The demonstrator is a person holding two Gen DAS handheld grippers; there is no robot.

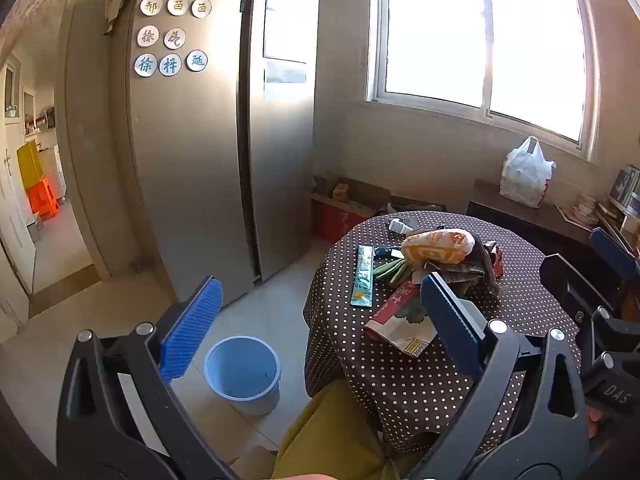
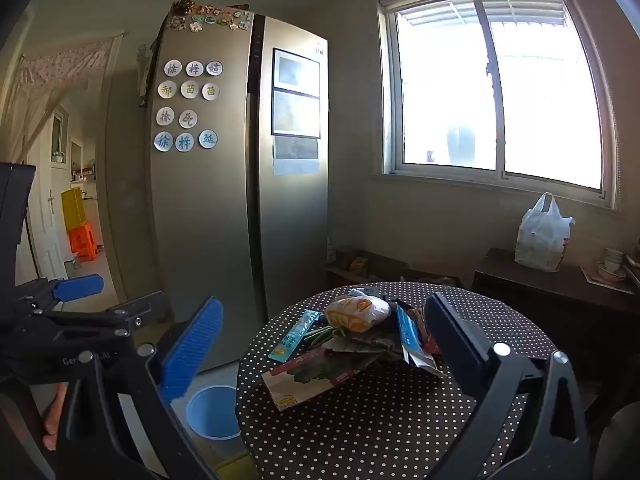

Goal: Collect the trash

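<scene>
A pile of trash lies on a round table with a brown polka-dot cloth: an orange-and-white bag, a red-and-white wrapper, a long teal wrapper and green scraps. A blue bucket stands on the floor left of the table. My left gripper is open and empty, above the table's near left edge. My right gripper is open and empty, short of the pile.
A tall steel fridge stands left of the table. A white plastic bag sits on a dark sideboard under the window. Cardboard boxes lie by the wall. A doorway opens at far left.
</scene>
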